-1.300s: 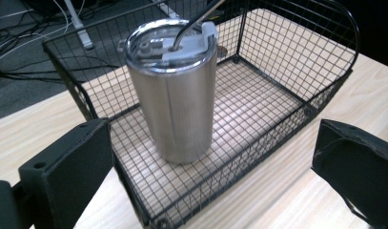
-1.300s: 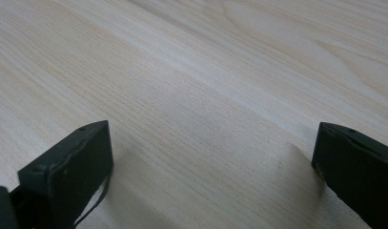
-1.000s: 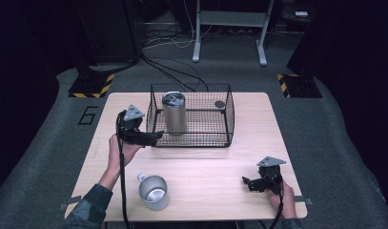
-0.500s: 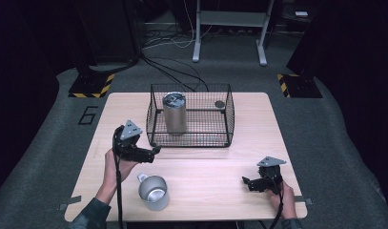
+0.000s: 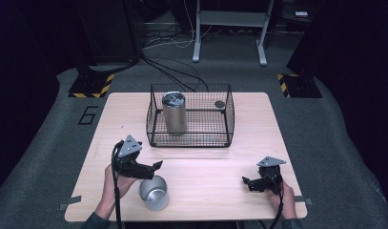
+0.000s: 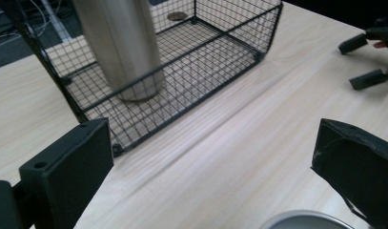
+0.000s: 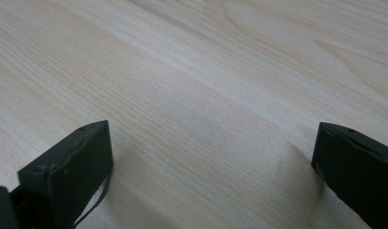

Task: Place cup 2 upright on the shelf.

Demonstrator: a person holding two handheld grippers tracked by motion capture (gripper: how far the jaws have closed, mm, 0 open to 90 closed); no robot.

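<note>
Reaching in from the near-left edge of the counter (image 5: 196, 157), the left hand (image 5: 116, 177) holds the left tool (image 5: 153, 168) low, its jaws set wide apart and aimed toward the counter's middle, just above the cup (image 5: 153, 192). The forearm angles up from the bottom edge, wrist roughly level. In the left gripper view the cup's rim (image 6: 308, 220) sits at the bottom edge between the spread jaws, nothing pinched.

The cup lies near the front-left part of the counter, right beside the left tool. It appears tipped, its mouth facing up and toward the person's left; I cannot tell its long axis more exactly.

The right hand (image 5: 282, 193) rests at the front-right corner with the right tool (image 5: 249, 182) pointing left, jaws apart over bare wood.

A tall metal cylinder (image 5: 174, 113) stands upright in the left half of the wire basket (image 5: 225, 121), long axis vertical; a small dark disc (image 5: 219, 103) lies in the basket's far right corner.

Compared with a second ago, the left tool has drawn back from the basket's left side to the cup; the right tool has not moved.
</note>
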